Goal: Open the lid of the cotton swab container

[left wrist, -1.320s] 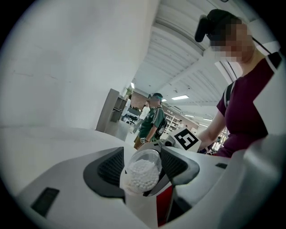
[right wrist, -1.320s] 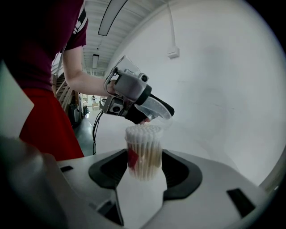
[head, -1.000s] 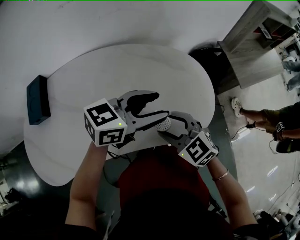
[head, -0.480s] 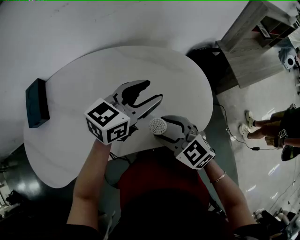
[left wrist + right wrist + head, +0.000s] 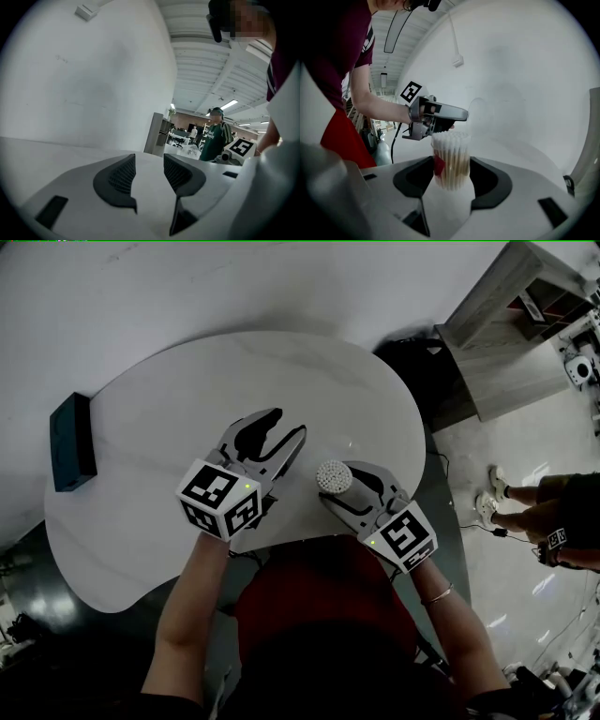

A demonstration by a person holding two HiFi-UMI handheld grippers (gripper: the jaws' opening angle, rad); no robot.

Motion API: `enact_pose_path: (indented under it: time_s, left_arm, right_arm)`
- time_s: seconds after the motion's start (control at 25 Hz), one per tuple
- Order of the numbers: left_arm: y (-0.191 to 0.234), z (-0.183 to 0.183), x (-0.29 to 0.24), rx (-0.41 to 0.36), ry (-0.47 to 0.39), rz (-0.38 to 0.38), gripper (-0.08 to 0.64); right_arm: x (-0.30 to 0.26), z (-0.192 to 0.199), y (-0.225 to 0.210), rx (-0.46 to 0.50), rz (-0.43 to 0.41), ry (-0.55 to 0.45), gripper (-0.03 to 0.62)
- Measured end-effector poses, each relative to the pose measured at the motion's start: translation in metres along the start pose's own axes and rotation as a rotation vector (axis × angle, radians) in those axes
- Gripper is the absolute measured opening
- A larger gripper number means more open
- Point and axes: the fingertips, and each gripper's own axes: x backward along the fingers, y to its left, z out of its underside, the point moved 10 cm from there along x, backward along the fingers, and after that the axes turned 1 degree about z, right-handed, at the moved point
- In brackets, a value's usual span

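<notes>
Swab container [image 5: 334, 476] sits at the near edge of the table [image 5: 187, 399], a little right of the middle, caught in the right gripper [image 5: 342, 484]. In the right gripper view the two dark pads press on its clear sides, one on the left and one on the right, so the grip is firm. The container [image 5: 451, 159] stands upright between them. It is packed with swabs, their white tips crowded at the top and a bit of red showing on its left side. From where I stand I cannot tell whether a clear lid covers those tips, nor whether the base rests on the table or hangs just above it.

The left gripper [image 5: 278, 430] is just to the left of the container and not touching it, its jaws pointing toward the far side of the table. In the left gripper view the jaws are closing, a gap remains between the ribbed pads [image 5: 123, 174], and nothing is in that gap, only white table beyond.

A dark box [image 5: 72, 440] lies at the far left edge of the table, well apart from both grippers. Off to the right a person [image 5: 548, 498] stands on the floor, and a grey shelf unit [image 5: 525, 324] fills the far right corner.
</notes>
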Motion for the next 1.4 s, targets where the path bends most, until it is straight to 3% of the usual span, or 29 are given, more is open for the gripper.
enact_pose_path:
  time_s: [0.2,0.4,1.0,1.4]
  left_arm:
    - [-0.007,0.014,0.003,0.000,0.011,-0.081,0.129]
    - [-0.013,0.025,0.009,0.000,0.028,-0.124,0.096]
    - [-0.022,0.054,0.026,0.035,0.070,-0.208,0.094]
    - [-0.016,0.066,0.033,0.066,0.095,-0.226,0.094]
  right_arm:
    - [0.002,0.002,-0.021,-0.028,0.053,-0.014,0.253]
    - [-0.006,-0.002,-0.034,-0.034,0.092,-0.029,0.253]
    - [-0.043,-0.006,-0.058,-0.002,0.193,0.040,0.253]
    - [-0.060,-0.009,-0.066,-0.012,0.241,0.100,0.253]
